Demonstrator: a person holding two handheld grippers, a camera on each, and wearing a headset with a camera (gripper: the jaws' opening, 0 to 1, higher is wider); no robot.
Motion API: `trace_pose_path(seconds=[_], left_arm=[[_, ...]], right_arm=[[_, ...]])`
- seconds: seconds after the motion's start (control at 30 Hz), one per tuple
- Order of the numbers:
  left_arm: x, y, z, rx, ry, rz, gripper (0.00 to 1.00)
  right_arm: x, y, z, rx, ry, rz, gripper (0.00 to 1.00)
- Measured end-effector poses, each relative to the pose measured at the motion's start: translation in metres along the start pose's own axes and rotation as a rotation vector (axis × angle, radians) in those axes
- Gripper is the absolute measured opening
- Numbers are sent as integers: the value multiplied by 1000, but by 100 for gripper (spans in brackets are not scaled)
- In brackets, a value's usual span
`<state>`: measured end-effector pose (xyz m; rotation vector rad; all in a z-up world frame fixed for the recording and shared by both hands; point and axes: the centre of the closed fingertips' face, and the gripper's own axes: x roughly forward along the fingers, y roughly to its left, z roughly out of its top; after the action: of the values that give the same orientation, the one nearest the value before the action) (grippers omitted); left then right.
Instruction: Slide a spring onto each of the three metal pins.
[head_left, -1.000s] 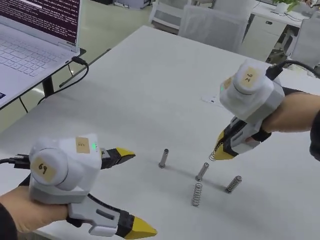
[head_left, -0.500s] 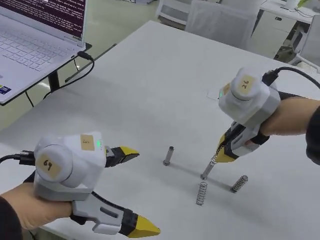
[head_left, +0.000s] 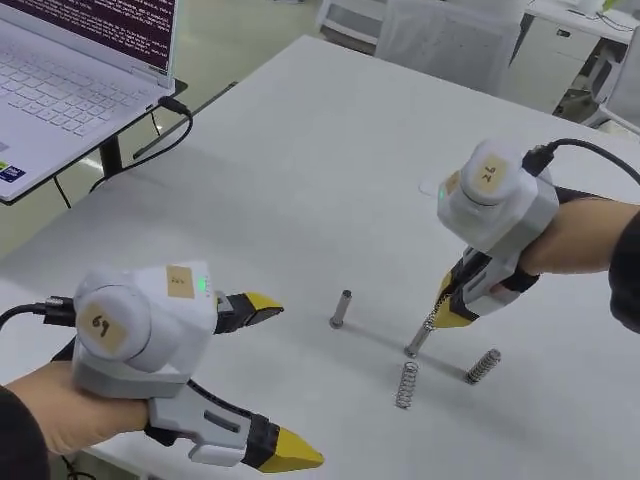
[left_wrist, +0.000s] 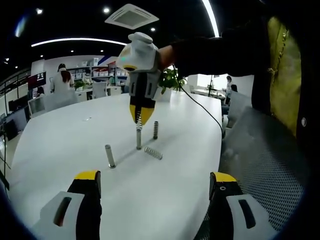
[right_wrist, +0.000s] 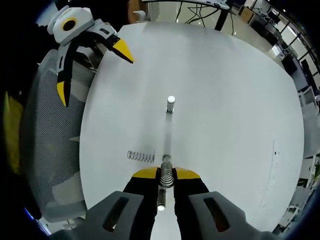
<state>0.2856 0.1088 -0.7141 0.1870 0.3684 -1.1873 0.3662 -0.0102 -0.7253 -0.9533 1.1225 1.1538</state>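
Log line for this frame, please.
right gripper: shut on spring, at middle pin top | left gripper: open, holding nothing | loose spring: lying on table

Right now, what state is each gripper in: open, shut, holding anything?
Left gripper: open, holding nothing.
Right gripper: shut on a spring, held at the top of a pin.

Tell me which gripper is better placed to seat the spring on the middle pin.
Right. The right gripper is shut on a spring directly above the middle pin; the left gripper hangs open and empty, well away.
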Motion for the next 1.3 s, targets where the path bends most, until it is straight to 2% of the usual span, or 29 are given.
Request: trace_pose_path(seconds=[0.57,1.1,1.3], left_arm=[[-1,1,-2,-7,3,-1,85],[-2,3,-4,-13,8,0,84],[-3,3,-5,-15,8,1,84]], right_arm=[[10,-1,-1,-2,10,9,8],[30,-2,-5,14,16,12,8],[43,-5,-10,22,24,7,8]])
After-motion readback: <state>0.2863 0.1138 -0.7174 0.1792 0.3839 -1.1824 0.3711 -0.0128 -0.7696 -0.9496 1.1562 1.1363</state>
